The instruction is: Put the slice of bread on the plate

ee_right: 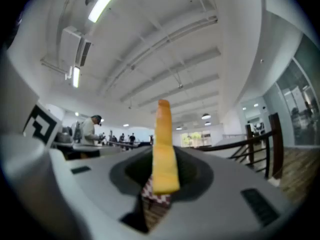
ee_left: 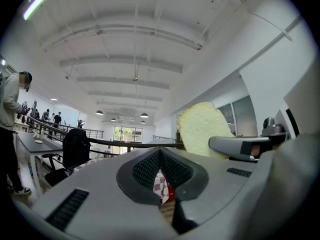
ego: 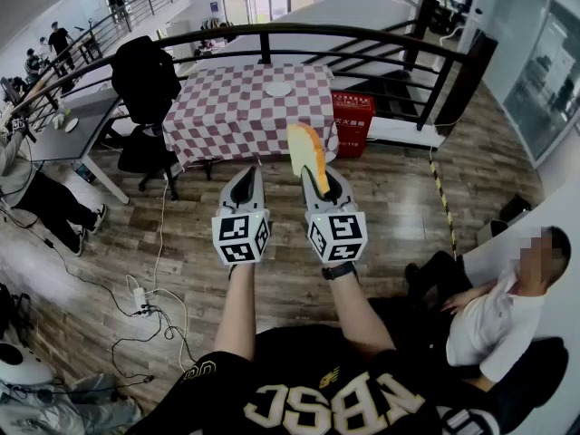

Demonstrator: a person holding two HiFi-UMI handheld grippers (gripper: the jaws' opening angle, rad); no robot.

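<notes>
Carry step, I'd say: right gripper point(ego: 314, 172) is pinching the slice of bread point(ego: 306, 150) upright, mid-frame. Left gripper point(ego: 246, 178) is closed and empty. The plate point(ego: 278, 89) sits upper centre on the checkered table point(ego: 227, 120), well apart, so next probably means reaching it and laying the slice flat.

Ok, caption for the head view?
Right gripper holds a bread slice upright, left gripper shut and empty, plate on checkered table ahead.

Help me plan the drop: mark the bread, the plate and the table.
bread point(ego: 306, 155), head view, pale cut face
plate point(ego: 278, 89), head view, bare centre
table point(ego: 227, 107), head view, checkered cloth left of plate
</notes>
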